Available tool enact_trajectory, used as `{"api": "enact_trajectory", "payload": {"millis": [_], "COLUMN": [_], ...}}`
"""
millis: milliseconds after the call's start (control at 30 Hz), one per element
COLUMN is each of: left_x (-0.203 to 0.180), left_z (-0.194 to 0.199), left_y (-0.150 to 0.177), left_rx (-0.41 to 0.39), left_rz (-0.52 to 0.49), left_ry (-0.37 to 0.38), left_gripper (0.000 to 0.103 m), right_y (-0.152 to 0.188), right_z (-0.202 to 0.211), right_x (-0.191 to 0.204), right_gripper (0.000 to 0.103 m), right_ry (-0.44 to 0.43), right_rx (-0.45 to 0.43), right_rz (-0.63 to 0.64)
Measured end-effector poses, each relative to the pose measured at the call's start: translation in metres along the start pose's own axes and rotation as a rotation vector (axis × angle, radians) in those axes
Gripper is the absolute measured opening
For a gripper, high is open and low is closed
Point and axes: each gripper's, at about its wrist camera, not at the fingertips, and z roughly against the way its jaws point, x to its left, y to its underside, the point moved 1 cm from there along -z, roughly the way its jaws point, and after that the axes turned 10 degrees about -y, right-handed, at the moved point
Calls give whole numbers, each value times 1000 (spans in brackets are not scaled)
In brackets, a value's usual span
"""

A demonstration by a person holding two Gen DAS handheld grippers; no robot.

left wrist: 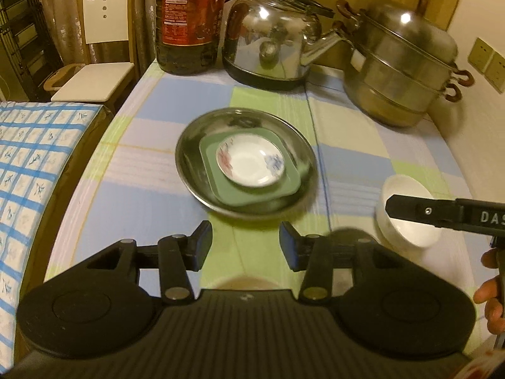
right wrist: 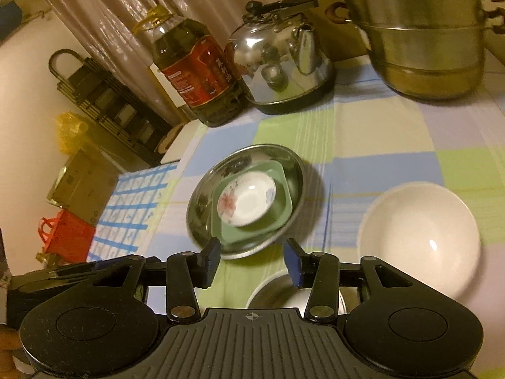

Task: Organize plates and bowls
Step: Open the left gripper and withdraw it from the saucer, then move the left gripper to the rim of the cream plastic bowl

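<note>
Only "DAS" on right gripper (left wrist: 410, 210)

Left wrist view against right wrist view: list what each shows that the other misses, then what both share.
Only the left wrist view: a white chair with a cut-out back and yellow wall sockets.

Only the right wrist view: an orange bag on the floor and a small steel bowl below the right gripper.

Both: the round steel plate carrying a green square dish and floral saucer, the white bowl, steel kettle and oil bottle.
</note>
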Motion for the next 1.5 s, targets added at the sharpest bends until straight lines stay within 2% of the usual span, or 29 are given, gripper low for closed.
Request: {"api": "enact_trajectory", "payload": {"millis": [167,300,433,600,933,1267,1500], "left_x": [-15,-23,-28,-42,-60,-69,-68], "left_z": [25,47,67,92,122,137,131], "left_y": [24,42,61,89,138,165,169], "left_rx": [-13,-30,-41,-63,-39,-30,-14], "left_rz": [-4,3,30,6,5,-5,-16], "left_ry": [-5,-42,-40,-59,-89,-92,-67], "left_gripper": [43,45,46,45,45,45,45], "right_y": [22,38,56,81,124,145,153], "right_z": [33,55,74,99,136,150,146], "right_x": [-3,-5,-8,-7,-4,1,5], "right_gripper": [55,56,56,56,56,56,56], "right_ry": [-3,16,42,64,81,127,148], "right_rx": [-11,-21,-20,-17,-14,4,34], "right_rz": [-10,-16,-3,30,69,107,136]}}
